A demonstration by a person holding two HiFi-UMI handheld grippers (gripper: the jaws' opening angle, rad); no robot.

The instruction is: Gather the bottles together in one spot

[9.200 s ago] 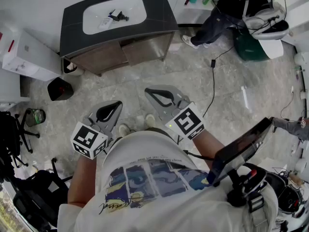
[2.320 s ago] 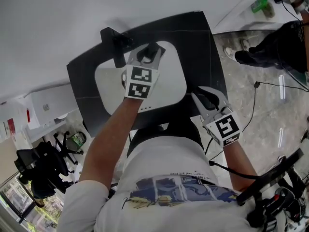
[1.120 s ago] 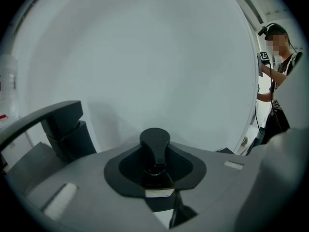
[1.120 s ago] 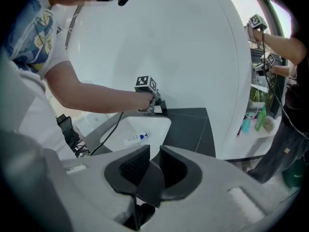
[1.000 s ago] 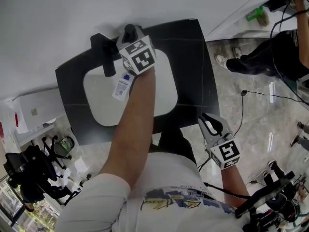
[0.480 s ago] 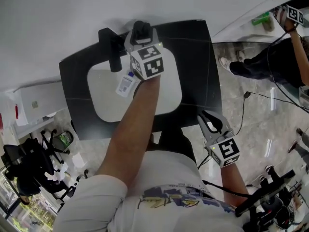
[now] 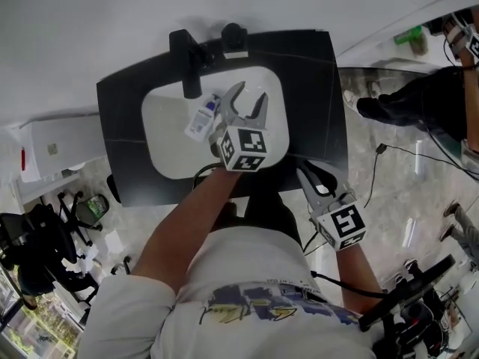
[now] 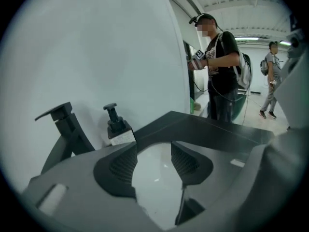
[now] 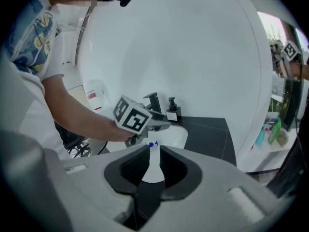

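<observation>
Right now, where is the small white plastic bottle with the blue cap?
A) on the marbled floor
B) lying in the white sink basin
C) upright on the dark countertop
B: the bottle lies on its side inside the basin.

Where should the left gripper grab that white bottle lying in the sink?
Grip the white bottle mid-body from above, jaws across its width: it lies flat in the basin, label up, so probably only its long sides are free.
</observation>
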